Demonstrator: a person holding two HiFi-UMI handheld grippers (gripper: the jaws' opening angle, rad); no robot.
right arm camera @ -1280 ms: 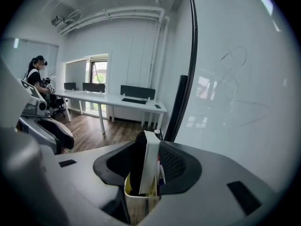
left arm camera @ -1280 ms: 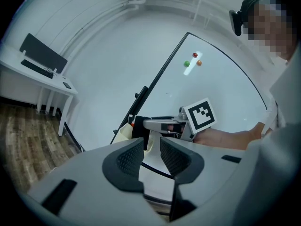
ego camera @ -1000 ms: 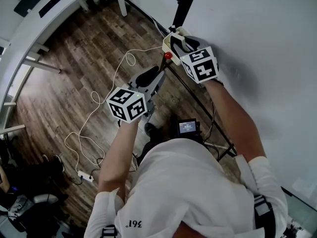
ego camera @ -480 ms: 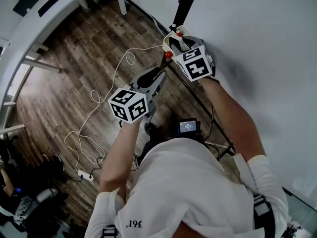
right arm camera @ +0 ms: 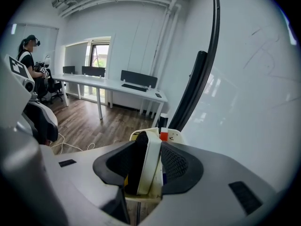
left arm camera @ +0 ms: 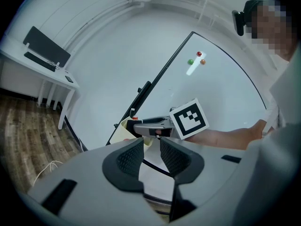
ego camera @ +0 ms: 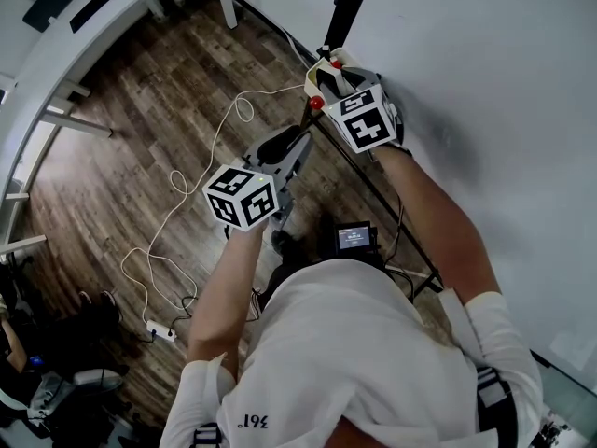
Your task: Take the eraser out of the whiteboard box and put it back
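Right hand-held gripper (right arm camera: 146, 150) had its jaws clamped wide on the eraser (right arm camera: 153, 173), which stood on edge with its long axis pointing down into the box (right arm camera: 175, 136). It looked partly inside. Left hand-held gripper (left arm camera: 151, 155) was parted, empty and further off.

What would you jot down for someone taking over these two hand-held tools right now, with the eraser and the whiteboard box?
Right tool: shut on the eraser, held upright at the whiteboard box. A red-capped marker also stands in the box.
Left tool: open, nothing in it, off to the side and not touching the box.
Done: the eraser is gripped. Its lower end seems level with the box's rim; I cannot tell whether it is coming out or going back.
Left: probably lift it clear if that is not yet done, set it back in the box, then open the right tool.
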